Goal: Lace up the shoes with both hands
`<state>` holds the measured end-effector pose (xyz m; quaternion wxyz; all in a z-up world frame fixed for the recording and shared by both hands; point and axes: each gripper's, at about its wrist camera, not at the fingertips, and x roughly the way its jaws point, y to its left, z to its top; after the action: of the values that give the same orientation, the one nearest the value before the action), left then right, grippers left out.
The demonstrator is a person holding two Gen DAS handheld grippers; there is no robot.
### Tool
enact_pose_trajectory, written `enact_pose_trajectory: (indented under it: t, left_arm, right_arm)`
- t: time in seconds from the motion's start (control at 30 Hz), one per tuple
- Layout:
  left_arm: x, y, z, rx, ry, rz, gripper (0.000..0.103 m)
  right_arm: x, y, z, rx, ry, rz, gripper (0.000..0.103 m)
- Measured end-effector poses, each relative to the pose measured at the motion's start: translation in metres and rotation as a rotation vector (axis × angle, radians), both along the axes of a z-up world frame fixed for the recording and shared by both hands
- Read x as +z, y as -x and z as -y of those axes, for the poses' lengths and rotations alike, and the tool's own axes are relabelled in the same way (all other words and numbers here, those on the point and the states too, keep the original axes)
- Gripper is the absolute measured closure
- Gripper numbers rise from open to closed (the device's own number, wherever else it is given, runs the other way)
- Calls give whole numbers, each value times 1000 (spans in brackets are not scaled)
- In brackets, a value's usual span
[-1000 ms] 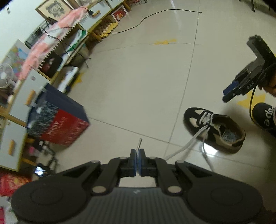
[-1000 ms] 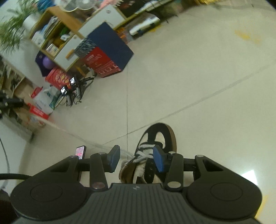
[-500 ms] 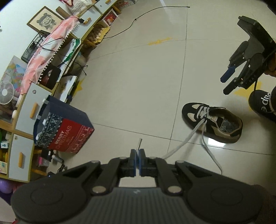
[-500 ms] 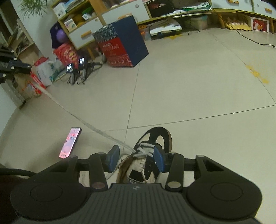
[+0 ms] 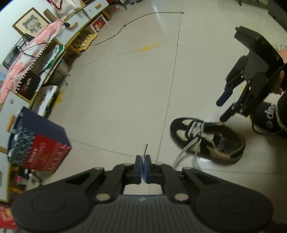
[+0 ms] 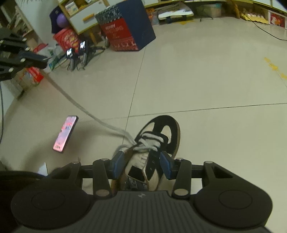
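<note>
- We see our right gripper [image 6: 141,165], blue pads apart, hovering over a black-and-cream suede sneaker [image 6: 152,150] on the pale tiled floor [image 6: 206,80].
- A white flat lace [image 6: 80,105] runs up-left to our left gripper [image 6: 45,58].
- A pink-screened phone [image 6: 65,133] lies nearby.

A lived-in home room. Beyond the jaws, low cabinets [image 5: 84,12] and cluttered shelves [image 6: 79,12] line a tiled floor [image 5: 136,86]. A framed drawing [image 5: 31,22] and a Christmas gift box [image 6: 125,26] stand among them.
</note>
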<state>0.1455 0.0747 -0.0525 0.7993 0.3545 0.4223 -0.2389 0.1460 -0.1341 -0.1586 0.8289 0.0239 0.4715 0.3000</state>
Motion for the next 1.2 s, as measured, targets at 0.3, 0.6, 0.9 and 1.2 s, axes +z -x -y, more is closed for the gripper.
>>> enact_pose_trajectory:
  t: [0.3, 0.6, 0.9, 1.2]
  left_arm:
    - [-76, -11, 21, 19, 160, -84, 100]
    - [-123, -2, 36, 68, 297, -118, 100]
    - [-157, 9, 43, 114, 370, -124, 100]
    - [-156, 7, 51, 91, 355, -114, 100]
  right_arm:
    - [-18, 2, 1, 113, 100, 5, 49]
    - [-27, 4, -4, 134, 92, 6, 49]
    - [-36, 12, -10, 125, 75, 20, 49]
    - [-36, 14, -18, 72, 60, 61, 50]
